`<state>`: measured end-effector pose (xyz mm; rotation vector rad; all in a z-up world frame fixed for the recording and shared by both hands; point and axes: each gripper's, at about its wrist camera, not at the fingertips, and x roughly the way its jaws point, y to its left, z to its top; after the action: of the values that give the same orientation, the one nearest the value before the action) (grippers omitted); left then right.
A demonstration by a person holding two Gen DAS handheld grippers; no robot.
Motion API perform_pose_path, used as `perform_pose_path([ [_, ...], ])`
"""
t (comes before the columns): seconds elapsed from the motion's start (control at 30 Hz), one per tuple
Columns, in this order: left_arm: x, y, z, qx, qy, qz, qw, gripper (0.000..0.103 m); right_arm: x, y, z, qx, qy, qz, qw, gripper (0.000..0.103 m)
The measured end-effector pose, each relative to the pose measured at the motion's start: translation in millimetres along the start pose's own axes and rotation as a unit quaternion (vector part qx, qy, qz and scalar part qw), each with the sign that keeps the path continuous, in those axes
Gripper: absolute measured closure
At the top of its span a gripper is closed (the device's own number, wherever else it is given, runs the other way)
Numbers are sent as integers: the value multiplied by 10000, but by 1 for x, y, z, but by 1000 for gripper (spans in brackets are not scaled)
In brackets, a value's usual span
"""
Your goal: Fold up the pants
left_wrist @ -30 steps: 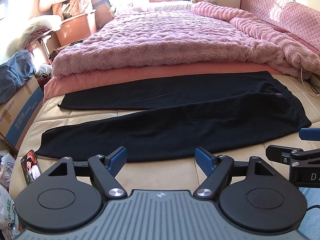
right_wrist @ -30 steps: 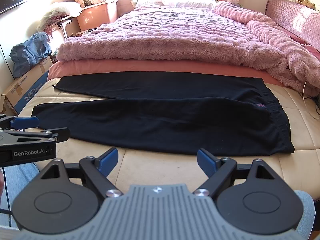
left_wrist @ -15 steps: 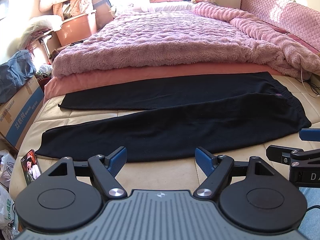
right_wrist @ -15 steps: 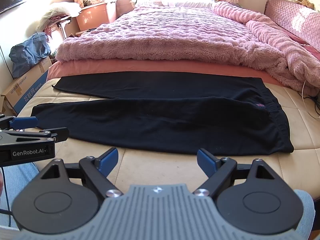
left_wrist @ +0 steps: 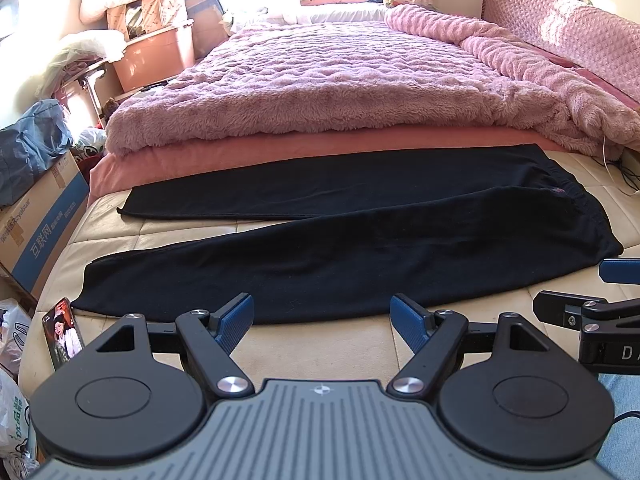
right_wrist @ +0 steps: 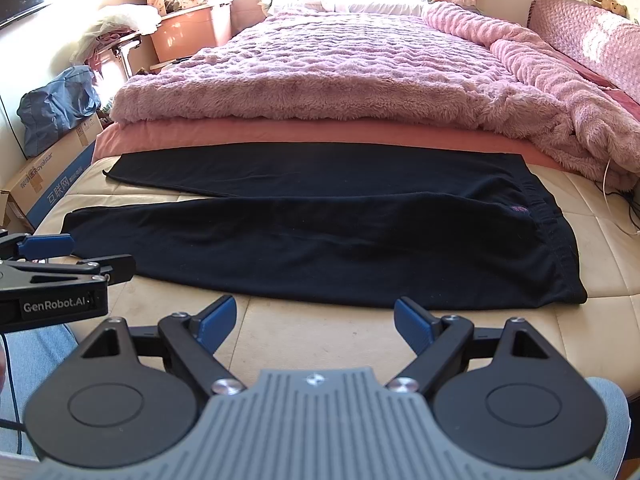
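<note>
Black pants (left_wrist: pixel 360 240) flat on cream mattress (left_wrist: pixel 320 344), legs spread leftward, both tongs released.

Left gripper (left_wrist: pixel 322 322) and right gripper (right_wrist: pixel 315 322) gape wide, holding nothing, near the pants' front edge. Pink bin (left_wrist: pixel 156 56): contents hard to make out. Cardboard box (left_wrist: pixel 44 216) cut off. Fluffy pink blanket (left_wrist: pixel 320 92) behind.

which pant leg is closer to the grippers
The near leg of the black pants, its lower edge just ahead of the open left gripper. The far leg lies against the pink sheet.
</note>
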<state>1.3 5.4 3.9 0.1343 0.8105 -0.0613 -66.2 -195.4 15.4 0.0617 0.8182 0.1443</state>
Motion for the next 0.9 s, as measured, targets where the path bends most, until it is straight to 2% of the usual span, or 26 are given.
perform_pose_path([
  [0.9, -3, 1, 0, -5, -3, -1, 10000, 12, -1, -2, -1, 26, -1, 8, 10000, 21],
])
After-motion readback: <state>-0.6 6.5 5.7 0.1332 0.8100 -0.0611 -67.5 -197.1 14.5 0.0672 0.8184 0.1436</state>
